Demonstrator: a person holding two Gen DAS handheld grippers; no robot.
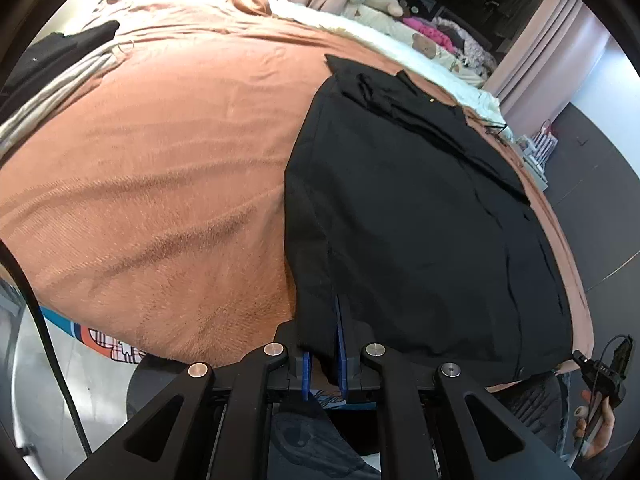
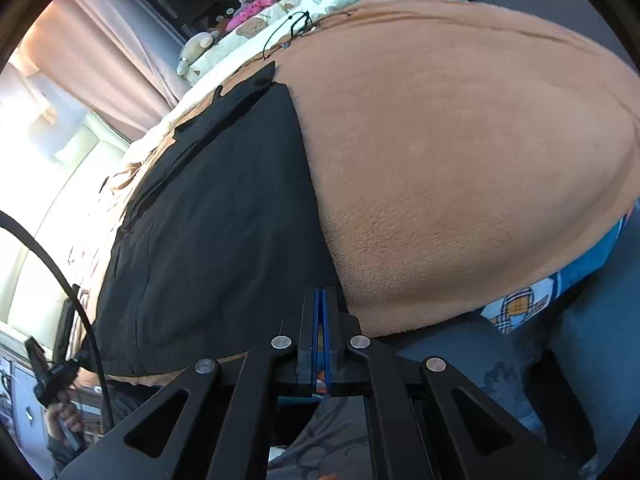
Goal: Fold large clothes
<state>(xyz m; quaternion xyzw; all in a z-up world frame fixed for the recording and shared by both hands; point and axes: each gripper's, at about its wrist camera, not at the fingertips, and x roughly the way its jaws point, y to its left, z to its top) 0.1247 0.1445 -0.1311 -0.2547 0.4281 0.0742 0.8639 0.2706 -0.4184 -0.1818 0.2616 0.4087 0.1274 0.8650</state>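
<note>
A black garment (image 1: 420, 220) lies spread flat on an orange blanket (image 1: 160, 180) that covers the bed, its near hem at the bed's front edge. My left gripper (image 1: 324, 340) is at the garment's near left corner. Its blue pads (image 1: 341, 344) stand a little apart, with slack black cloth hanging between them. In the right wrist view the garment (image 2: 224, 220) runs away to the upper left on the blanket (image 2: 460, 160). My right gripper (image 2: 321, 296) is shut, pads together, at the garment's near right corner. No cloth shows between them.
Dark and beige clothes (image 1: 60, 64) lie at the blanket's far left. A white quilt with plush toys (image 1: 384, 4) lies behind, pink curtains beyond. A black cord (image 2: 296, 24) rests on the far blanket. A cartoon-print sheet (image 2: 516, 312) shows under the blanket's front edge.
</note>
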